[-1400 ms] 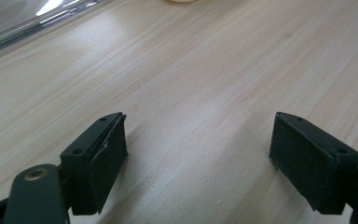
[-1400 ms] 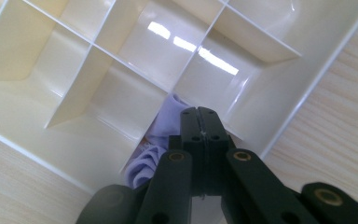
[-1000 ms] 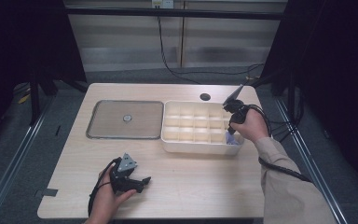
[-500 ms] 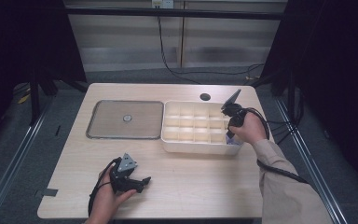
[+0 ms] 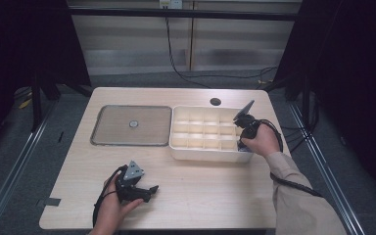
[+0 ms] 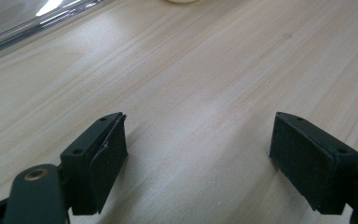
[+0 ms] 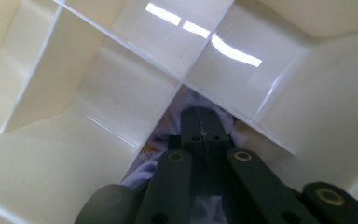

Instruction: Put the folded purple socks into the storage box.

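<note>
The right gripper (image 7: 204,128), jaws clenched on pale cloth (image 7: 137,175), reaches into the divided box's (image 5: 183,152) near right corner compartment, apparently packing it, while the left gripper (image 6: 200,154) rests released near the table's (image 5: 215,196) front edge.

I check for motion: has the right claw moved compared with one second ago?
Hardly: the right claw stays in the near right corner compartment of the divided box, closed on some pale cloth.

This looks like a lab or test room: a plain wooden surface (image 5: 200,186) stands inside black curtains (image 5: 24,44), with cables (image 5: 176,63) on the floor.
</note>
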Available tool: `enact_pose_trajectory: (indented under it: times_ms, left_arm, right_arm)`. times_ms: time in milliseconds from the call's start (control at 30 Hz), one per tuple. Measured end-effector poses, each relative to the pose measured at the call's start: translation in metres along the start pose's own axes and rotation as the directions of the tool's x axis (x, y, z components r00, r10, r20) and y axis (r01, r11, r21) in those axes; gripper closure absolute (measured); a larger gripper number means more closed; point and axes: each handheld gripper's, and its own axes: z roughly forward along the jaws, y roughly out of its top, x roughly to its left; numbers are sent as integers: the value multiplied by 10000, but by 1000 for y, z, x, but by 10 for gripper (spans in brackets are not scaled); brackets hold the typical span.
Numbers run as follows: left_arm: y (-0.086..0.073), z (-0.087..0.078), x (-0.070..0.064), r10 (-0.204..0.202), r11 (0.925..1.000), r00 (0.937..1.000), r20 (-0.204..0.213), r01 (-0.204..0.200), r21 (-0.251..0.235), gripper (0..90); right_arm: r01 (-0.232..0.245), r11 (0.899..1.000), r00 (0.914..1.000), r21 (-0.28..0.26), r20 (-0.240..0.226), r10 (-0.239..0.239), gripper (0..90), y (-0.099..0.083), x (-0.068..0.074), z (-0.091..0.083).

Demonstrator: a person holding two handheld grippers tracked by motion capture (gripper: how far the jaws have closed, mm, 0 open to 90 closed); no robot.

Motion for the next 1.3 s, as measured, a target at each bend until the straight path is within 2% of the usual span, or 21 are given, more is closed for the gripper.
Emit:
enact_pose_trajectory:
  times_ms: [300, 533, 833, 1300]
  left_arm:
    - [0, 0, 0, -1, 10000, 10000, -1, 1, -3, 181]
    - [0, 0, 0, 5, 10000, 10000, 0, -5, -9, 181]
    - [0, 0, 0, 0, 10000, 10000, 0, 0, -5, 181]
    - [0, 0, 1, 71, 10000, 10000, -25, -71, 7, 181]
  right_arm:
    - [24, 9995, 10000, -304, -43, -25, 798, -2, 0, -18]
    - [94, 9982, 9998, -595, -179, -105, 685, -3, 4, -30]
    - [167, 9967, 9995, -796, -255, -188, 550, -6, 5, -36]
    - [276, 9945, 9984, -1007, -457, -323, 431, -8, 7, -44]
